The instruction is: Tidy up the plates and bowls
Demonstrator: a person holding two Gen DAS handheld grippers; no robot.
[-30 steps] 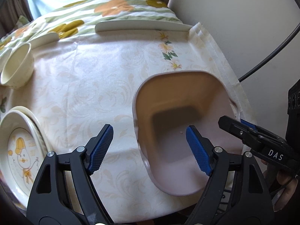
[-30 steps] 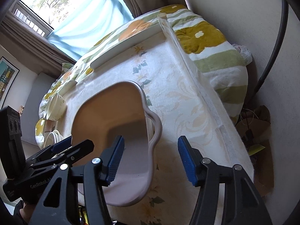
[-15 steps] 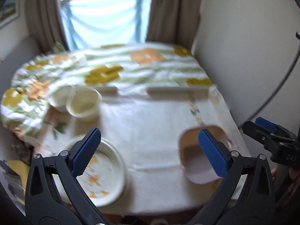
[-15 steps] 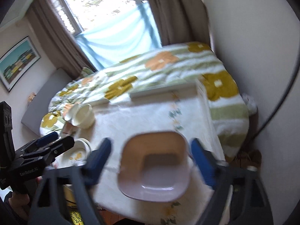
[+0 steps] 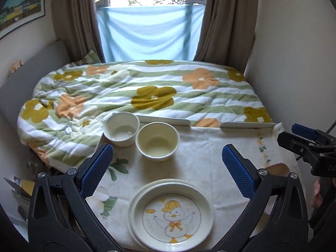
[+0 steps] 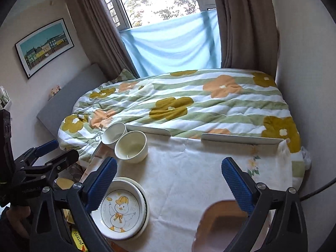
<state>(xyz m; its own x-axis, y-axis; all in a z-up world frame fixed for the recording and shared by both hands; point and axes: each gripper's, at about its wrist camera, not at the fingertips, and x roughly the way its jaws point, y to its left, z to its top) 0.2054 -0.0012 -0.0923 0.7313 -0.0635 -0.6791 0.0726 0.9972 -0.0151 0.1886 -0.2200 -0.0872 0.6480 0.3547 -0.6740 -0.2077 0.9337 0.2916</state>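
Both grippers hang above the table [image 5: 195, 157], each spread wide with nothing between the blue pads. Left gripper [image 5: 168, 171] looks down on the stack of plates [image 5: 171, 212] at the near edge of the table, towards the left corner: round, cream, lying flat, the top one printed with a duck in a yellow cap and orange bow, the duck's head towards the far edge. Right gripper [image 6: 169, 181] looks down over the pinkish square bowl [image 6: 222, 224] at the near right corner, mouth up, rounded corners, its sides roughly square to the table edges; part of it is hidden behind the right finger. Across the table, at the far left corner, two round bowls stand upright, touching: the cream bowl [image 5: 157, 143] nearer the middle, the white bowl [image 5: 121, 129] right at the corner against the flowered duvet [image 5: 151, 92]. Plates and pink bowl sit well apart.
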